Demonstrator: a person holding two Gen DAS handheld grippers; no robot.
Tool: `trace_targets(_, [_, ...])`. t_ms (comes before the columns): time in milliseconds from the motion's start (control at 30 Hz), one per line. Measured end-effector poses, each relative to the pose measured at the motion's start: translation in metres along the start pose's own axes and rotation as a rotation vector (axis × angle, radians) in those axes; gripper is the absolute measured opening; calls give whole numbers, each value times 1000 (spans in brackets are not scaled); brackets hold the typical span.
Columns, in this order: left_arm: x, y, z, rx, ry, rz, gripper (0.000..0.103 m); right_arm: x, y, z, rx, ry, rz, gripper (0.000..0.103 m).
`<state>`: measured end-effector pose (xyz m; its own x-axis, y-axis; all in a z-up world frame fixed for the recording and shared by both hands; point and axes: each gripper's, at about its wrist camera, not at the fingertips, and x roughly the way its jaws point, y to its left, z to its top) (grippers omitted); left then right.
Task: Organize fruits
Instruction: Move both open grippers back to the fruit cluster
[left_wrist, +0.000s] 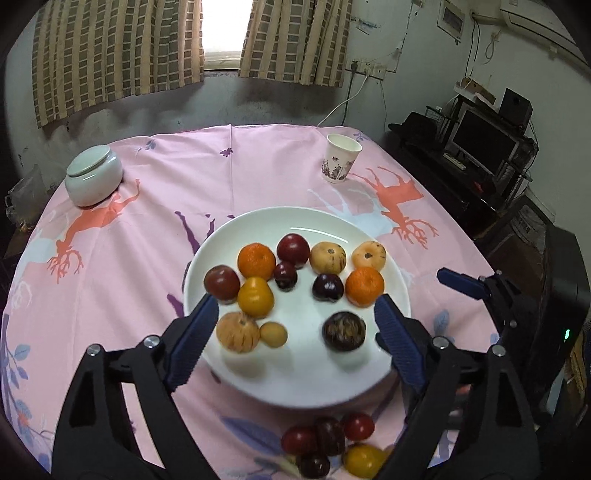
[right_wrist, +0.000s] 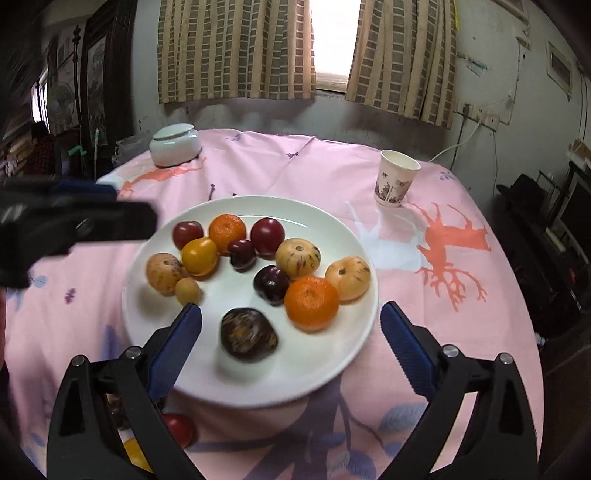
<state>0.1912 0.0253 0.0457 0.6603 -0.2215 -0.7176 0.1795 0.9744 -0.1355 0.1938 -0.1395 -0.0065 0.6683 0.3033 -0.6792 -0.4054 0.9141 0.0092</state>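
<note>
left wrist view: my left tongs (left_wrist: 295, 317) stand released with nothing between the pads, hovering over the near half of the white plate (left_wrist: 317, 387); my right tongs (right_wrist: 291, 325) are likewise spread and empty, poised above the dark wrinkled fruit (right_wrist: 249, 339) on the plate's near side. status of goods: most fruit already lies on the plate, two oranges (left_wrist: 256, 260), red plums, dark cherries, striped tan fruits and a yellow tomato (left_wrist: 255, 297), while a cluster of loose fruit (left_wrist: 328, 446) sits on the pink tablecloth (left_wrist: 147, 258) just beside the plate's near rim. risks noted, as judgement: the round fruits rest close together, several touching, so a pad lowered carelessly could nudge one and set its neighbours rolling toward the shallow rim. the dark wrinkled fruit looks soft; a hard clench might bruise it. both tongs work over the same plate, so they may collide. the paper cup (left_wrist: 341, 158) and lidded jar (left_wrist: 94, 175) stand well apart, low concern.
</note>
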Motion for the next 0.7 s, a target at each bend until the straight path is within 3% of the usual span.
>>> trace_targets(167, [-44,15,-58,-11,-27,73,97,-51,7,-19,22,14,32,101])
trace_targets(367, [-55,26,-135,-46,-18,150,98,-89,30,-72,61,61,69,102])
trace_targets(467, [-56,28,-157,-59,3,125,98,-91,38,-94,101,110,91,102])
trace_targets(600, [-62,26,-170,-34,5,156,98,-97,57,-113,103,137,189,101])
trace_targets(667, [-65,27,-174,-36,3,169,98,-97,67,-118,92,149,205,85])
trace_targets(700, [-66,28,-176,-42,1,168,98,-94,71,-120,86,168,214,70])
